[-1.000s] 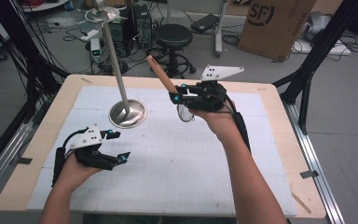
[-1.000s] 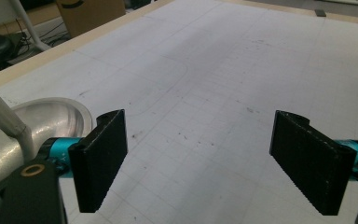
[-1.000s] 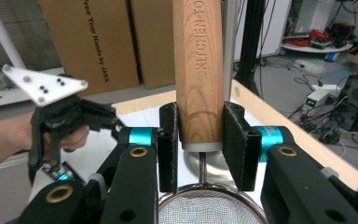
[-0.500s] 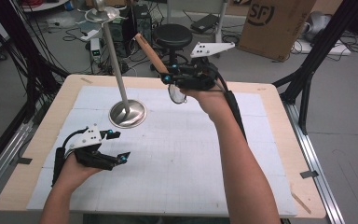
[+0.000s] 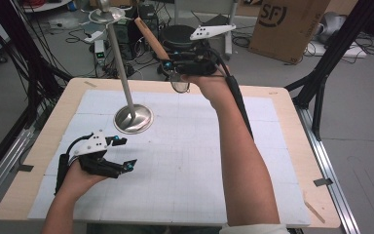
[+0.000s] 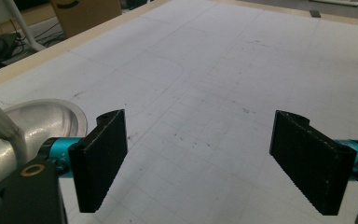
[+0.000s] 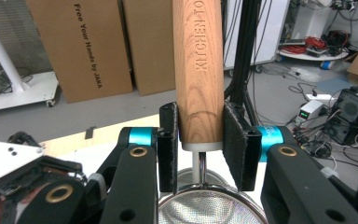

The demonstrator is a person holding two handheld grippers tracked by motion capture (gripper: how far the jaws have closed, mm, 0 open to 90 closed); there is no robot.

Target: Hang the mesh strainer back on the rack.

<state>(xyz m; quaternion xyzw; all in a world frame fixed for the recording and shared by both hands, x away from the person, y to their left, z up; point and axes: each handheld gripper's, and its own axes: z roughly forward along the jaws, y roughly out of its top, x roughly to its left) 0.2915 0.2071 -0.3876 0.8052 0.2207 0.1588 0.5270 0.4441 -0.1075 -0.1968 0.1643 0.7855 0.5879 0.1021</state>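
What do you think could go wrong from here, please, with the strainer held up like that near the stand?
The right claw pinches the strainer only at the lower end of its smooth wooden handle, so it could swivel or slip. The handle's tip rises close beside the metal stand; a swing could knock the pole. The left claw rests open near the stand's base and isn't steadying it.

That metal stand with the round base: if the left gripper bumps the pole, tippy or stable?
Probably top-heavy: the stand has a tall thin pole carrying a dish-like top, over a modest domed base. A low push likely slides it on the smooth table; a high one may tip it. The polished base looks slippery to grip.
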